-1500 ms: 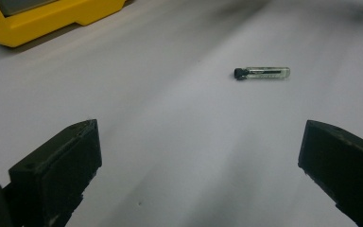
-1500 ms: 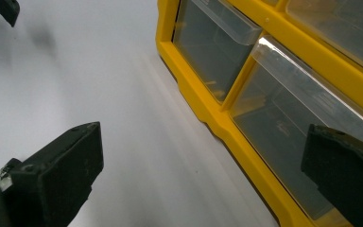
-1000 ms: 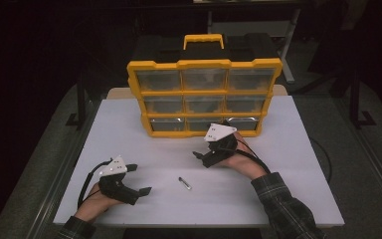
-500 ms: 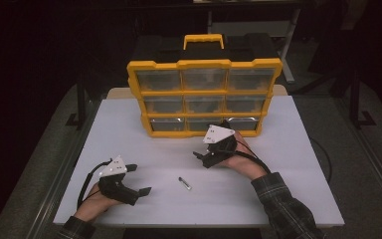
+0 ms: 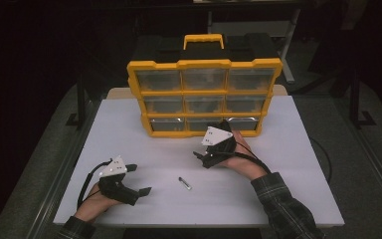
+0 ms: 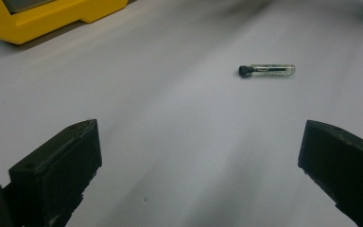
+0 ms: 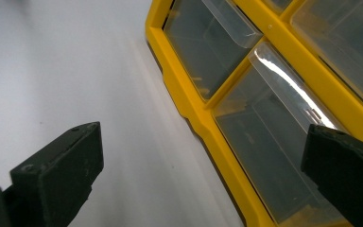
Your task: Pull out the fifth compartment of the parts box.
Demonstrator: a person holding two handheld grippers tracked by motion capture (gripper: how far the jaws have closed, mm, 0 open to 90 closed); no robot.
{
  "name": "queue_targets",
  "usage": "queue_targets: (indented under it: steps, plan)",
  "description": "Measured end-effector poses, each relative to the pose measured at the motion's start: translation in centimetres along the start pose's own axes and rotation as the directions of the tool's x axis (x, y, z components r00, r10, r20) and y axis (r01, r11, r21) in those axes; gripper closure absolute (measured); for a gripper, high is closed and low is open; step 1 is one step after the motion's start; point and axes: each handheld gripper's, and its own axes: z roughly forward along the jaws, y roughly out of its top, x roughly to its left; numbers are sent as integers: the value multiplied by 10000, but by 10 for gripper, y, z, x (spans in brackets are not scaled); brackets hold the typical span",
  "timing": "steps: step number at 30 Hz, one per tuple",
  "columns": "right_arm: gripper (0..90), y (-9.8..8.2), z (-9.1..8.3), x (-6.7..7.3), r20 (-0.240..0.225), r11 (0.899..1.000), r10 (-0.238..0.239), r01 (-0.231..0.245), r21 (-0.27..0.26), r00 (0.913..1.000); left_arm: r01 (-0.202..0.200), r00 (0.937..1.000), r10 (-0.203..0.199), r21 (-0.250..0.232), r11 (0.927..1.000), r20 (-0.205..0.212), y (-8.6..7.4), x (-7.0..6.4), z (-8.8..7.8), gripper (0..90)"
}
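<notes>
A yellow organiser case [image 5: 204, 94] with clear drawers stands upright at the back of the white table [image 5: 298, 164]. A small clear vial with a black cap [image 5: 184, 183] lies flat on the table between the two hands. My left gripper [image 5: 140, 180] rests at the front left, open and empty, with the vial [image 6: 267, 71] ahead of its jaws. My right gripper [image 5: 201, 158] is open and empty just in front of the case's bottom row. The right gripper view looks slantwise at the case's lower drawers [image 7: 264, 142].
The case has a yellow carry handle [image 5: 203, 40] on top. Dark floor surrounds the table, and a frame leg [image 5: 79, 99] stands at the left. Bare white tabletop lies to the right of the right forearm [image 5: 283, 204].
The right gripper has shifted very slightly to the left in front of the case. The left gripper and the vial have not moved.
</notes>
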Motion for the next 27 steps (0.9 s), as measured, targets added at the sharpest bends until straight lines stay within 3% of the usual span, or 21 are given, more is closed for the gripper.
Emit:
queue_targets:
  steps: [2, 12, 16, 27]
  plan:
    - [0, 0, 0, -1, 81, 9997, -251, 250, 70, 9997, 18, 10000, -18, 3, 10000, -1, 0, 0, 0, 0]
    - [0, 0, 0, 2, 223, 9994, -353, 351, 80, 9991, 5, 10000, -5, 50, 10000, 41, 0, 0, 1, 0]
    - [0, 1, 1, 1, 333, 9975, -706, 703, 123, 9969, 93, 9999, -93, 17, 10000, 48, -1, -1, 0, 0]
    - [0, 2, 1, 5, 609, 9947, -1030, 1023, 137, 9928, 106, 9999, -106, 5, 9999, 19, -1, -2, 0, 0]
